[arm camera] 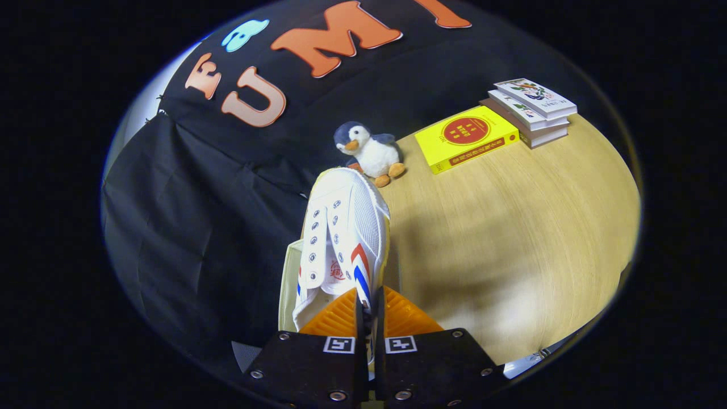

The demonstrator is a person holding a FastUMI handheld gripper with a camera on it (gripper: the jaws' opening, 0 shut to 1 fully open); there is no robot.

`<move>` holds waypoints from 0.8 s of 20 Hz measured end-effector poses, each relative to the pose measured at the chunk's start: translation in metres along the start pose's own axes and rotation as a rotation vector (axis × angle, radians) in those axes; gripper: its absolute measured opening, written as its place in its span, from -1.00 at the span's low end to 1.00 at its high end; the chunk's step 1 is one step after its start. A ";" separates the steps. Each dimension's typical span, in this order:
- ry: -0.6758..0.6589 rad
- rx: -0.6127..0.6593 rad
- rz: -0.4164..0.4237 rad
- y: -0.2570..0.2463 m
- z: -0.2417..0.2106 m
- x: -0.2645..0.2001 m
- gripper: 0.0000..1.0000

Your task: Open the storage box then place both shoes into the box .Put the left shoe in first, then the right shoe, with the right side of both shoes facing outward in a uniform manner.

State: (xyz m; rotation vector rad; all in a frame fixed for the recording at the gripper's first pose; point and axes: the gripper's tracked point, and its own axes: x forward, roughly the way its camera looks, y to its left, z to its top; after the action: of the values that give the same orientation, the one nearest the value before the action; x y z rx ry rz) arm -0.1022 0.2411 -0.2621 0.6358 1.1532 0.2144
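Handheld two-finger gripper (368, 309) clamped on the side wall of a white canvas lace-up shoe with red and blue chevron stripes (343, 238), both fingers pressed close together on the thin collar near the heel. Shoe raised off the pale wooden tabletop (511, 238), toe pointing away toward a small grey-and-white plush penguin (369, 150). Cream-coloured edge, perhaps the storage box (287, 284), peeking just beside and under the shoe; impossible to tell whether open. Further off on the table: a flat yellow book with a red circle (466, 139), next to a short stack of pale books (534, 111). Likely risks: narrow pinch on soft fabric letting the shoe swing or slip free; striped side turned the wrong way on lowering; toe catching the box rim.
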 end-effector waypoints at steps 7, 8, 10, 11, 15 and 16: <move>0.125 -0.087 -0.079 0.043 -0.049 0.046 -0.90; 0.138 -0.088 -0.095 0.044 -0.054 0.051 -0.90; 0.158 -0.094 -0.147 0.039 -0.061 0.062 -0.90; 0.166 -0.102 -0.175 0.037 -0.064 0.067 -0.90; 0.208 -0.110 -0.251 0.034 -0.078 0.081 -0.90; 0.214 -0.112 -0.279 0.032 -0.081 0.084 -0.90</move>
State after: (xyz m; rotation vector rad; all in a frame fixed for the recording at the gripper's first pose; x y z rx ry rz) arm -0.1356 0.3353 -0.3303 0.3527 1.4113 0.1090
